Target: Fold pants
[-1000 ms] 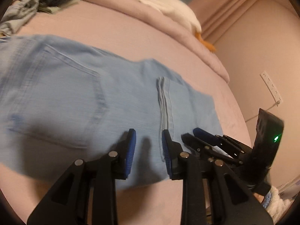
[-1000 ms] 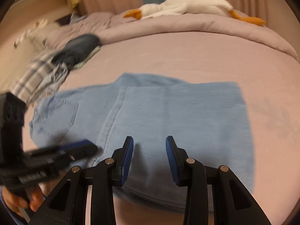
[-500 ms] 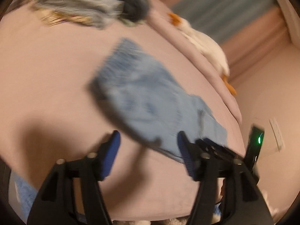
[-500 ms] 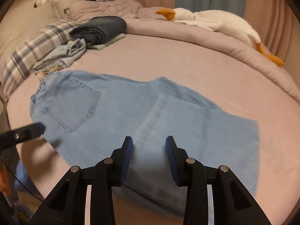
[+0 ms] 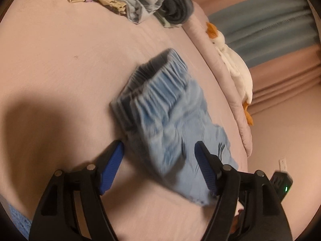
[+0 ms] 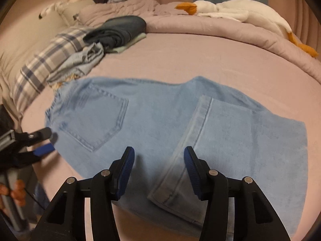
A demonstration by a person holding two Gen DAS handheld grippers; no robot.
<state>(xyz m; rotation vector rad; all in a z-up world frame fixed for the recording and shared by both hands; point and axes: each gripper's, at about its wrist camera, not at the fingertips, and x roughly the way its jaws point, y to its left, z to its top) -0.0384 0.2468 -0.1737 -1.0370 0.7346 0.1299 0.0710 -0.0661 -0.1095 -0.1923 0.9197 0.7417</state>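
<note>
Light blue jeans point(image 6: 160, 120) lie folded on the pink bed, back pocket up, with a leg hem point(image 6: 192, 140) laid across the middle. My right gripper point(image 6: 159, 166) hovers over the near edge by that hem. Its jaws are opening and the pads press on nothing. In the left wrist view the elastic waistband point(image 5: 158, 84) faces me, blurred. My left gripper point(image 5: 159, 166) is at the waist end with its jaws opening wide. The cloth shows between the fingers but they do not clamp it. The left gripper point(image 6: 40, 140) also shows at the left edge of the right wrist view.
A stack of folded clothes point(image 6: 118, 32) and a plaid pillow point(image 6: 40, 68) lie at the head of the bed. A white goose plush point(image 6: 236, 10) rests on the rolled comforter point(image 6: 200, 28). A person's hand point(image 6: 14, 190) shows at the lower left. The bed's near edge is just below the grippers.
My left gripper swung from the middle of the jeans to the waistband end, rolled, and spread its jaws wide. The right gripper's jaws widened too, and it shifted a little along the near edge.
</note>
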